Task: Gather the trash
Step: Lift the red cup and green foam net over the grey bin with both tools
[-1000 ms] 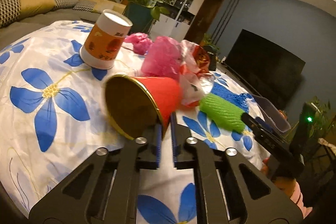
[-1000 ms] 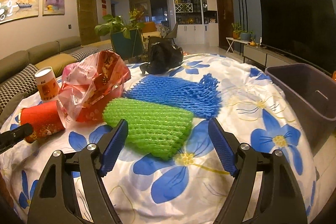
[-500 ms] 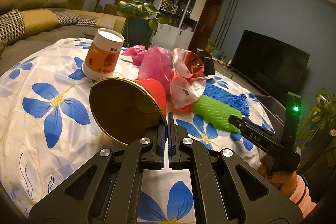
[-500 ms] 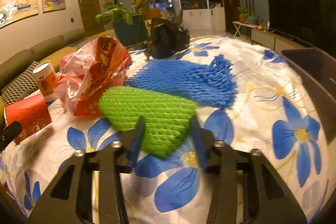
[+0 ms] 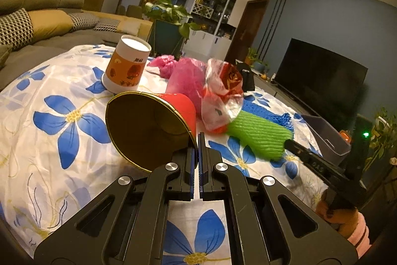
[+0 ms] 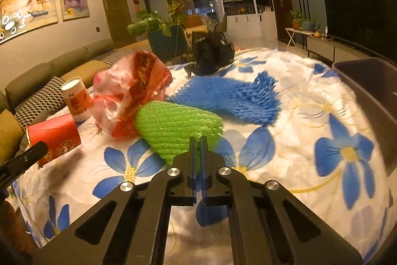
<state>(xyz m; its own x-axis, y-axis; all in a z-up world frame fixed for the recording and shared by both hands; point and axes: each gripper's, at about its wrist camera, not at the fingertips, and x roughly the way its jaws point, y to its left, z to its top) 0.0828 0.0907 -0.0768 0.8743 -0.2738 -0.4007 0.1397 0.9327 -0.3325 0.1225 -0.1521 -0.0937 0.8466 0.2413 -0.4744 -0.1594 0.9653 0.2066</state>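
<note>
- Now the right gripper (image 6: 197, 140) is clamped on the near edge of the green foam net (image 6: 177, 127); its jaws have just been closing, from wide apart with the net lying loose between them to pinched on the mesh.
- That means, as I judge it, the net is secured and ready to be lifted toward the grey bin (image 6: 369, 83) at the right edge of the table.
- The left gripper (image 5: 197, 140) is closed too, nipping the gold rim of the red paper cup (image 5: 148, 126), which is tipped on its side with its mouth toward the camera; that grip is as it was a second ago.
- So both hands hold a piece of trash, and neither piece is in the bin yet.
- Outward from the green net: one blue foam net (image 6: 230, 97) lies flat just behind it, toward the middle of the flowered tablecloth (image 6: 335, 153).
- One crumpled red-and-clear wrapper (image 6: 134, 88) touches the green net's left side.
- One pink plastic bag (image 5: 184, 81) sits behind the wrapper, with one smaller pink wad (image 5: 163, 62) beyond it.
- One orange-and-white cup (image 5: 126, 66) stands upright near the far left edge.
- One black bag (image 6: 211, 56) sits at the far edge.
- Count: two cups, two foam nets, one wrapper, two pink pieces, one black bag, one bin.
</note>
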